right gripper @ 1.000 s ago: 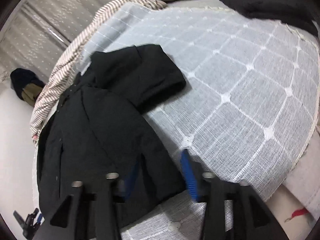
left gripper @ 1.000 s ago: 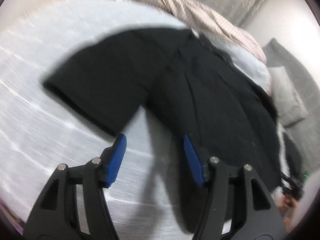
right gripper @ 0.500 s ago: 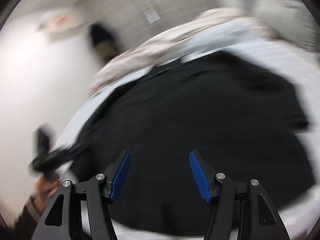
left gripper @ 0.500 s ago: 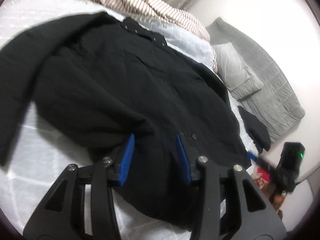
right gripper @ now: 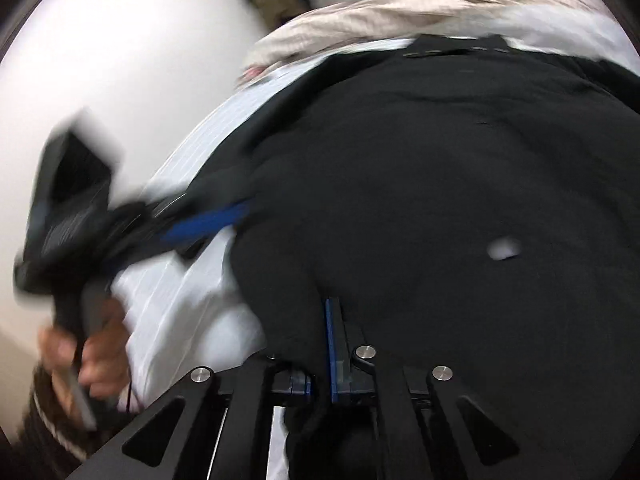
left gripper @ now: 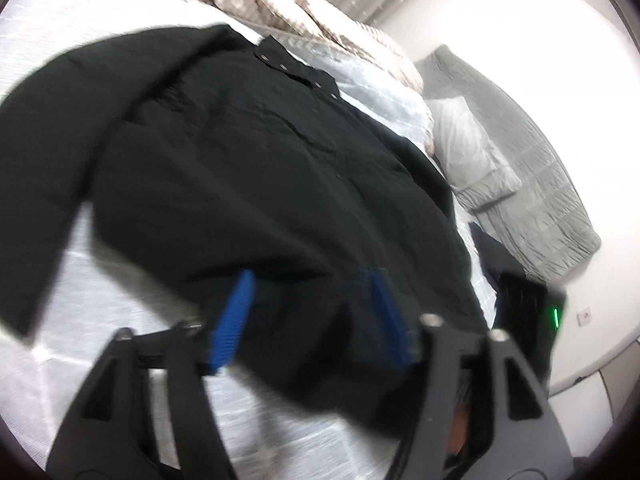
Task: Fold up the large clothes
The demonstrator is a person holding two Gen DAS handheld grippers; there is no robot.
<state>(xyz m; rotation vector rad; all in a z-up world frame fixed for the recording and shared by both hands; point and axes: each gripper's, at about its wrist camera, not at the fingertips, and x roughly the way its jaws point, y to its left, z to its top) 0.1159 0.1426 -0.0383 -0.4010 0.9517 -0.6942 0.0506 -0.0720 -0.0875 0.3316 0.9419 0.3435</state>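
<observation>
Black jacket [left gripper: 248, 168] lies spread flat on the bed [left gripper: 80, 288], collar at the far end by the striped blanket [left gripper: 304, 12], hem at the near edge. That's a sensible layout: flat and opened out, so a fold can run clean across it.

Right tongs [right gripper: 332, 344] are squeezed fully shut, blue pads pressed together right at the near hem. Dark cloth bunches around and under them, so they look to have pinched the hem, presumably to lift that edge and carry it over.

Left tongs [left gripper: 312, 312] are opening, blue pads standing well apart over the hem at the jacket's other corner. Cloth sits beneath and between them, but the pads aren't pressing on it: nothing gripped there yet. In the right view you can see those tongs reaching in from the left, held by the person's hand [right gripper: 92, 356].

Two corners, one per hand: that's how I'd read the setup.

Writing? None readable. A pale patch [right gripper: 504, 249] shows on the jacket, too blurred to read.
</observation>
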